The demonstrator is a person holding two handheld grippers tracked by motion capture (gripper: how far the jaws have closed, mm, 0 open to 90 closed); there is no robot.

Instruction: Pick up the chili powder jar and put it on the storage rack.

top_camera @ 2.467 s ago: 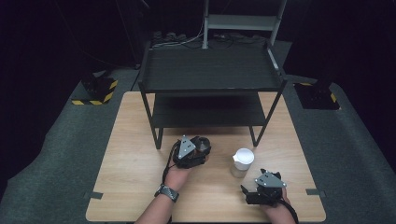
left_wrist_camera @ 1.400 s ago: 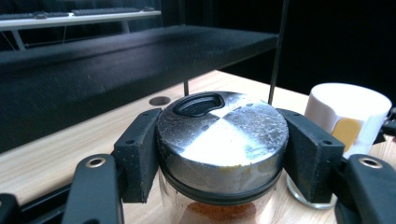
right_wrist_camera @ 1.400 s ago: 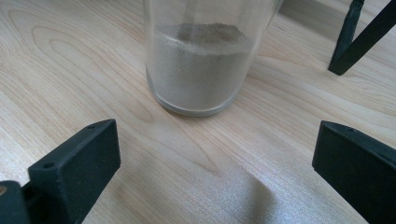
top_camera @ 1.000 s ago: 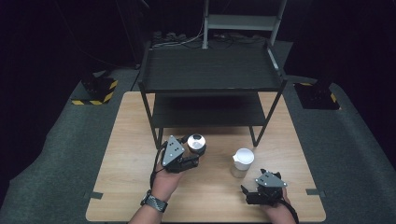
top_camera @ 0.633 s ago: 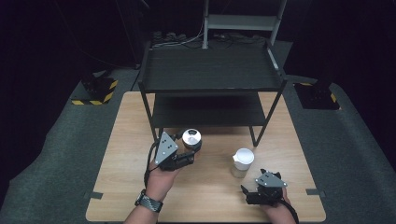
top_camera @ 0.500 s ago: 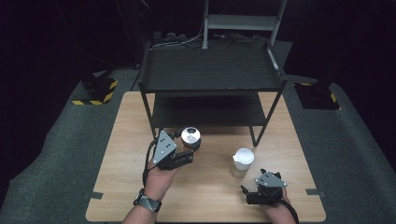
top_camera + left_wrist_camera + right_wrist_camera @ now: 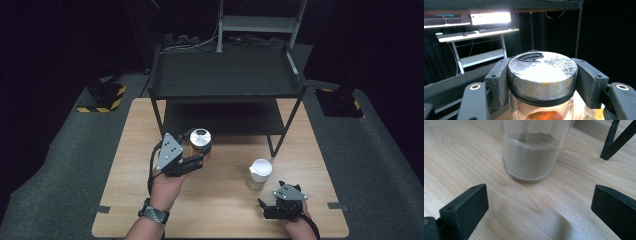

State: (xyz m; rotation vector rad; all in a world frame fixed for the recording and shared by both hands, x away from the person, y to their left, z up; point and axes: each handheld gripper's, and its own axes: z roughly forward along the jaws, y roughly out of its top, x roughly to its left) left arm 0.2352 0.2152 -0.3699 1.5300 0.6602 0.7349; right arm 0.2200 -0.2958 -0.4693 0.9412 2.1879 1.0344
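The left gripper [image 7: 196, 156] now carries a jar with a silver lid [image 7: 200, 142] clear of the surface [image 7: 125, 150], just in front of the black shelf rack [image 7: 225, 75]. A second ago the jar sat lower and nearer the middle of the surface; it has since risen and drifted toward 10 o'clock, closer to the rack's lower shelf. In the left gripper view the jaws are clamped on both sides of the jar just under its lid [image 7: 542, 72], at their tightest, so the grip looks secure, and orange contents show through the glass below.

The right gripper [image 7: 272, 206] rests at 5 o'clock on the surface, unmoved, its jaws spread wide and holding nothing. Just ahead of it stands a second jar with a white lid [image 7: 260, 172]; the right gripper view shows grey powder inside this jar [image 7: 534, 152], with clear wood between it and the jaws.

The lift suggests that the silver-lidded jar is heading for a shelf, with the white-lidded one probably next.
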